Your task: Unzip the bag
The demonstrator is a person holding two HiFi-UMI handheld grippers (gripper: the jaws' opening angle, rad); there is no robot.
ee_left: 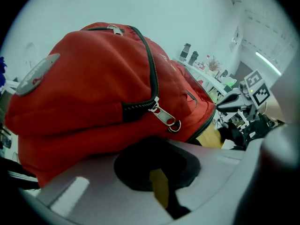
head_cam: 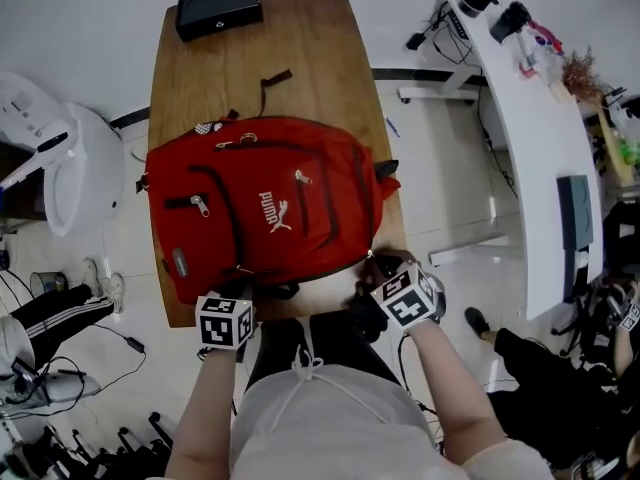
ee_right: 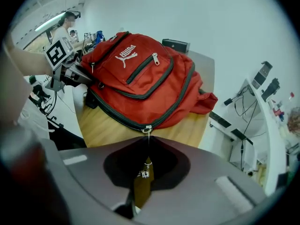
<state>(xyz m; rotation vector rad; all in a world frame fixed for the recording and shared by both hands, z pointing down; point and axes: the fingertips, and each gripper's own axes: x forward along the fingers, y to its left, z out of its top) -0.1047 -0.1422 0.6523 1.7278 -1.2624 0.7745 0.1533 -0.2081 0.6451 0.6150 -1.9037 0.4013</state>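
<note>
A red backpack (head_cam: 270, 203) lies flat on the wooden table (head_cam: 250, 58), logo side up. My right gripper (head_cam: 378, 268) is at its near right edge, shut on the thin pull of the main zipper. In the right gripper view the slider (ee_right: 147, 129) sits just beyond the closed jaws (ee_right: 146, 139), and the pull's small charm (ee_right: 144, 172) hangs in the hollow behind them. My left gripper (head_cam: 240, 293) is at the bag's near left corner, with its jaws closed against the red fabric (ee_left: 93, 88). A side zipper pull (ee_left: 166, 118) dangles right above them.
A black box (head_cam: 218, 8) sits at the table's far end. A long white desk (head_cam: 540, 118) with gear stands to the right, a white appliance (head_cam: 60, 168) to the left. Someone's legs (head_cam: 60, 313) and cables lie on the floor at left.
</note>
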